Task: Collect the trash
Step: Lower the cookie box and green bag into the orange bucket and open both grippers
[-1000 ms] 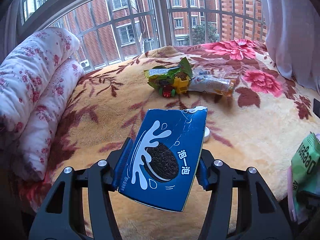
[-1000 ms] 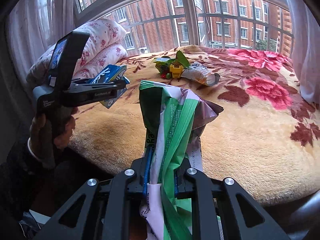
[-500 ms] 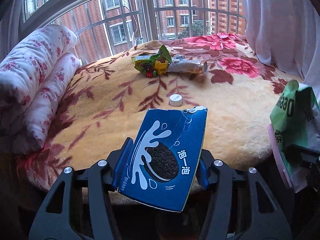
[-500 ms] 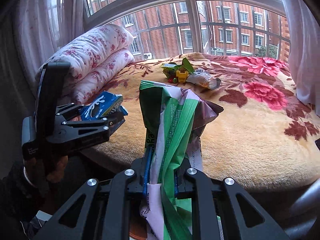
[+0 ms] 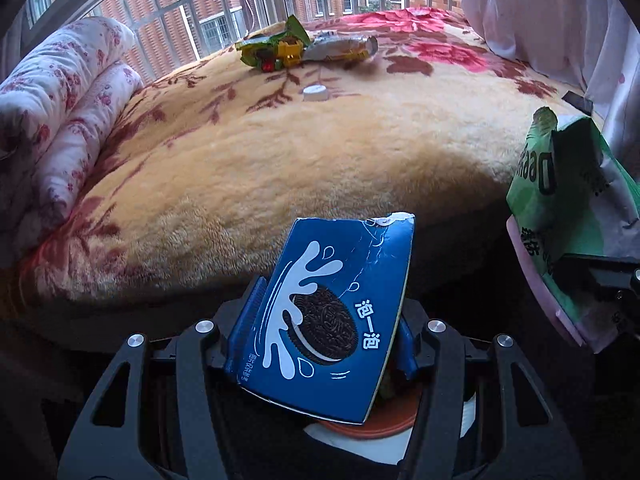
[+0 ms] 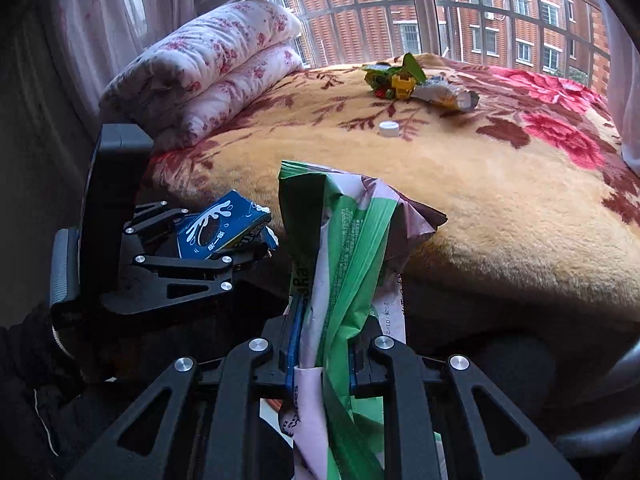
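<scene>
My left gripper is shut on a blue Oreo box and holds it off the bed's front edge, above an orange and white bin. It shows at the left of the right wrist view with the box. My right gripper is shut on a green and pink wrapper, also seen at the right of the left wrist view. On the bed lie a white bottle cap, a green wrapper, a yellow toy and a silver-yellow packet.
A fleecy yellow blanket with red flowers covers the bed. A folded floral quilt lies at the left by the barred window. White curtains hang at the right. The floor under the bed edge is dark.
Both grippers have drawn back and down from the bed with their trash held. The left gripper now hangs past the bed's edge over the bin.
</scene>
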Tool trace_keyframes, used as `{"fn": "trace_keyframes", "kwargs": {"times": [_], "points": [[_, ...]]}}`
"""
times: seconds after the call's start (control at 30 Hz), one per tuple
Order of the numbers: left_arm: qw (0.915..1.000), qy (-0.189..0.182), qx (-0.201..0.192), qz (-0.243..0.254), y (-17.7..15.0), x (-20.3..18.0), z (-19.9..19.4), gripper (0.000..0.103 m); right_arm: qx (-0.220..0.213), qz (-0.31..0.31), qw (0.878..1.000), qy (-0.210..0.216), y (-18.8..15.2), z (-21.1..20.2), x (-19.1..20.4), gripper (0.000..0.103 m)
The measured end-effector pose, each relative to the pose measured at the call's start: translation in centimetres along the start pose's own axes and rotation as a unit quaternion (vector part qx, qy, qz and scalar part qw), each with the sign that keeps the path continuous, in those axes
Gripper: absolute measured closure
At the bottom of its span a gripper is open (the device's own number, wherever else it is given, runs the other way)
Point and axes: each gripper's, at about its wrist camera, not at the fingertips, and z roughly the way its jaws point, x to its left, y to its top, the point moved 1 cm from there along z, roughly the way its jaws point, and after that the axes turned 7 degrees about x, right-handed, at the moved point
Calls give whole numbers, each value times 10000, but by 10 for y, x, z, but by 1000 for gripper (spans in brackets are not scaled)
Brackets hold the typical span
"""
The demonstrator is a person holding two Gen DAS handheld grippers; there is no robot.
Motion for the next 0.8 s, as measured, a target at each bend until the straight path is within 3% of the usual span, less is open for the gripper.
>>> {"fn": "trace_keyframes", "kwargs": {"times": [0.37,0.8], "points": [[9956,-141,924,31,-37,-3,63,48,741,-37,9971,149,-21,56,0,85],[9798,-479,1940,-76,-58,-3,134,48,1631,253,9858,312,-30,130,-17,85]]}}
